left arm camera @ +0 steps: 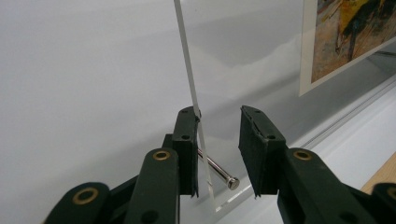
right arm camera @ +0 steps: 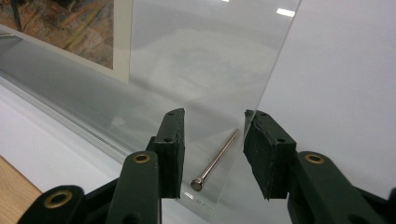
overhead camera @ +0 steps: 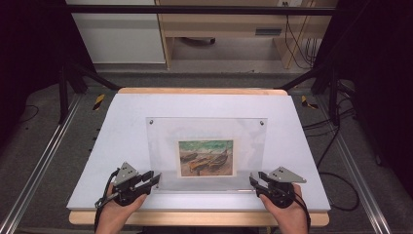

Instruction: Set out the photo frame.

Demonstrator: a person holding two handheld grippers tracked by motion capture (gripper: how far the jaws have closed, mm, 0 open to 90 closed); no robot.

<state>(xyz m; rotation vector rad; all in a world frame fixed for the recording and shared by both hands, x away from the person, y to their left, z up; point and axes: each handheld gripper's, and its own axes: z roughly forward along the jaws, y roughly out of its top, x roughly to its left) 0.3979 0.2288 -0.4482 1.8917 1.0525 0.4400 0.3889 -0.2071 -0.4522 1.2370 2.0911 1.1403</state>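
A clear acrylic picture frame (overhead camera: 207,127) rests on the white tabletop (overhead camera: 122,122), with a print of boats on a beach (overhead camera: 206,157) inside it. Small metal screws sit at its two far corners. My left gripper (overhead camera: 155,178) is open at the near left corner. In the left gripper view (left arm camera: 218,154) the panel's thin edge (left arm camera: 187,60) touches one jaw, and a metal pin (left arm camera: 217,170) lies between the jaws. My right gripper (overhead camera: 254,179) is open at the near right corner, its jaws (right arm camera: 212,154) on either side of another metal pin (right arm camera: 215,161) and the panel's corner.
The white tabletop has a wooden edge (overhead camera: 195,218) along the near side. Aluminium rails (overhead camera: 44,161) run along both sides of the table. Cables (overhead camera: 336,146) lie on the grey floor to the right, and wooden furniture (overhead camera: 229,24) stands beyond the table.
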